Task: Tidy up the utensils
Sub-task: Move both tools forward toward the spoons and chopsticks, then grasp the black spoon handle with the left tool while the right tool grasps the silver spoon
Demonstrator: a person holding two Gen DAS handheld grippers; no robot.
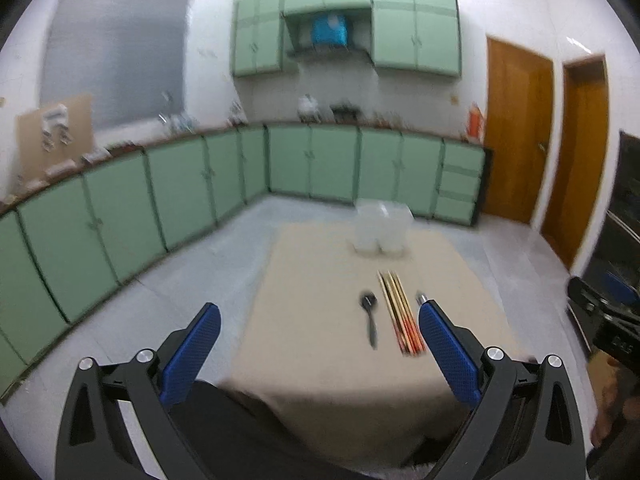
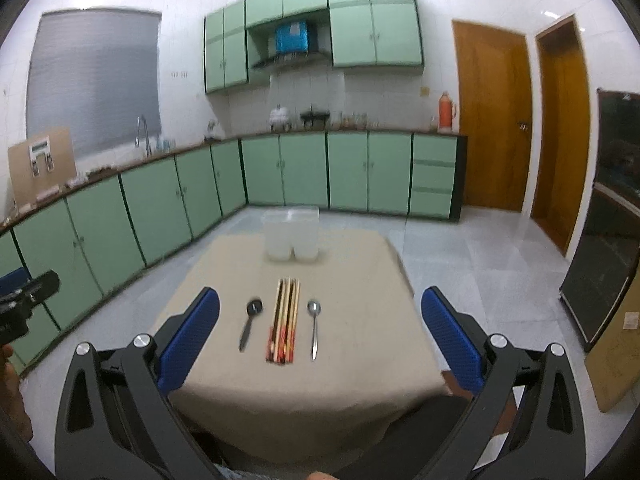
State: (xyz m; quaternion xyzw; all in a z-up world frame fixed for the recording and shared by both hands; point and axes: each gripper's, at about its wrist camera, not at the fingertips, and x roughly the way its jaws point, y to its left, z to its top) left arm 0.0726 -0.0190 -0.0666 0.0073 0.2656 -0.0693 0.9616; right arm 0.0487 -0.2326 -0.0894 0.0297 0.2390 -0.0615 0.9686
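On the worktop (image 2: 352, 364), draped in a plain beige cloth, my utensils lie in a row running away from me. Farthest left is a dark spoon (image 2: 250, 323) with a round bowl and a slim handle; just right of it sits a tight bundle of chopsticks (image 2: 285, 322), pale wooden sticks with red and black ends nearest me; right again lies a shiny metal spoon (image 2: 314, 328), apart from the bundle. Beyond them, at the far edge of the cloth, stands a clear plastic container (image 2: 292, 236), boxy with rounded corners, looking divided into two compartments. I hold my left gripper (image 1: 319, 314) above the near left side of the worktop, its blue ribbed pads (image 1: 192, 354) spread wide with nothing between them; in this blurred view its right pad covers most of the metal spoon. My right gripper (image 2: 320, 306) hangs over the near edge, level, jaws likewise spread wide and empty, framing all three utensils. Green cabinets (image 2: 160, 200) with a dark counter line the left and far walls, and two wooden doors (image 2: 496, 120) stand on the right. Nothing lies between my grippers and the utensils.
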